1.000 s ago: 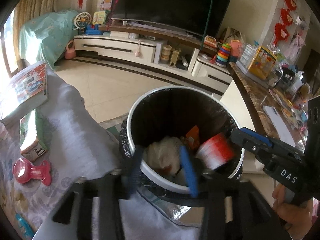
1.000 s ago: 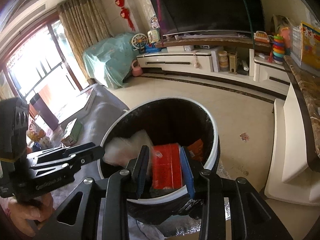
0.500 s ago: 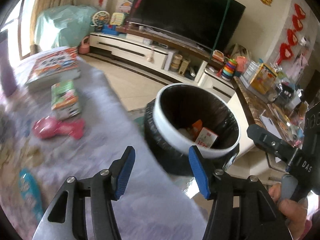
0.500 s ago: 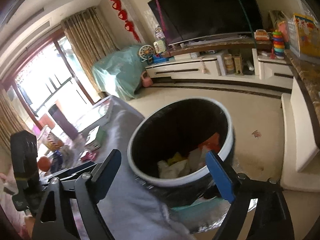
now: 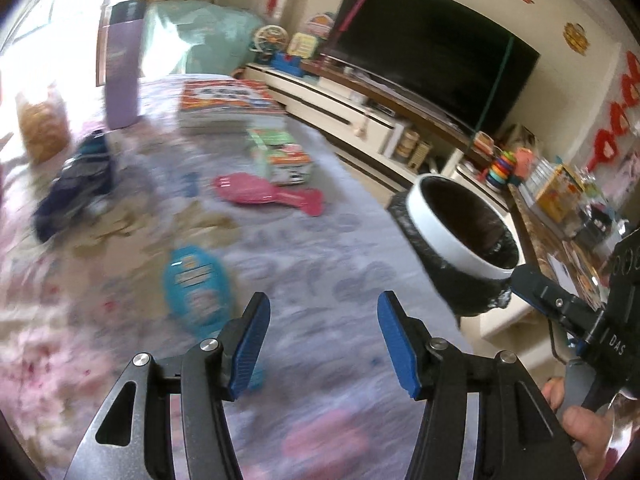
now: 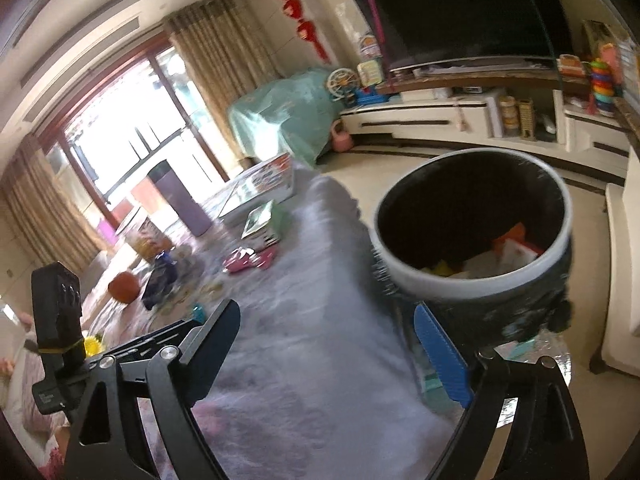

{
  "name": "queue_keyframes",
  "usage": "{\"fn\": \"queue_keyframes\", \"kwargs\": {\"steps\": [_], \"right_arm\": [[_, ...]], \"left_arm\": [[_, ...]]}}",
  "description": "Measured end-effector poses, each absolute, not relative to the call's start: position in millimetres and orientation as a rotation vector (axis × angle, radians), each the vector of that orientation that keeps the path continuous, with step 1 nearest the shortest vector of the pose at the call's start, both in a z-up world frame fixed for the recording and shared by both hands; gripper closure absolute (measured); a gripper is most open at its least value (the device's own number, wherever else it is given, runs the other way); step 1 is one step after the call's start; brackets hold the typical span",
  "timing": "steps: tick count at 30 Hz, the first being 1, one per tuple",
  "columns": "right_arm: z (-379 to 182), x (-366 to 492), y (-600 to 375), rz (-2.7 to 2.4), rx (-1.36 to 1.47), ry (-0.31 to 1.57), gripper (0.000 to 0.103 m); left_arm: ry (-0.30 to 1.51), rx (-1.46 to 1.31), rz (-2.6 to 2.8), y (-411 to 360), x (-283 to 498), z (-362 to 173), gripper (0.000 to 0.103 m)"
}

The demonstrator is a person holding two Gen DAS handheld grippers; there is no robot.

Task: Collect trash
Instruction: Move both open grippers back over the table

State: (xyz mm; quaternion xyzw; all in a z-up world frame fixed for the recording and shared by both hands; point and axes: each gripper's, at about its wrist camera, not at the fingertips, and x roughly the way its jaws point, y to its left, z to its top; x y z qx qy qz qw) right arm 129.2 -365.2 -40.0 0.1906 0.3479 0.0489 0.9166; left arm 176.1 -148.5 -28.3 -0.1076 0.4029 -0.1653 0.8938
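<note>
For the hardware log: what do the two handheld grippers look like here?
Both are black, angular frames with silver pivot screws and ribbed blue finger pads. The right gripper, also seen from the left gripper, bears white "DAS" lettering. Bare fingers show; no sleeves or cables are visible.

Left gripper (image 5: 320, 340), right gripper (image 6: 332, 344): jaws spread (both empty).

Ahead: pink hair brush (image 5: 267, 195), green carton (image 5: 282, 155), picture-book stack (image 5: 228, 103), purple tumbler (image 5: 122, 65). Far ahead, right: black television (image 5: 428, 49), white TV cabinet (image 5: 340, 108), stacking-ring toy (image 5: 501, 169).
</note>
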Motion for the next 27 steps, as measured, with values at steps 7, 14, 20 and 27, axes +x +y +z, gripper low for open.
{"fn": "queue_keyframes", "kwargs": {"steps": [7, 14, 20, 27], "right_arm": [[-48.9, 133.9, -332.0, 0.16, 0.376, 0.75, 0.013], [-57.7, 136.5, -294.9, 0.22, 0.355, 0.782, 0.013], [-65.0, 141.9, -263.2, 0.27, 0.332, 0.814, 0.013], [-68.0, 152.2, -228.9, 0.309, 0.28, 0.829, 0.013]], "left_arm": [[0.831, -0.24, -0.276, -112.4, 152.2, -23.6, 0.048], [0.832, -0.252, -0.195, -72.7, 132.5, -22.2, 0.047], [0.809, -0.238, -0.149, -40.5, 127.2, -14.0, 0.039], [0.803, -0.184, -0.108, -15.0, 136.4, -13.6, 0.036]]}}
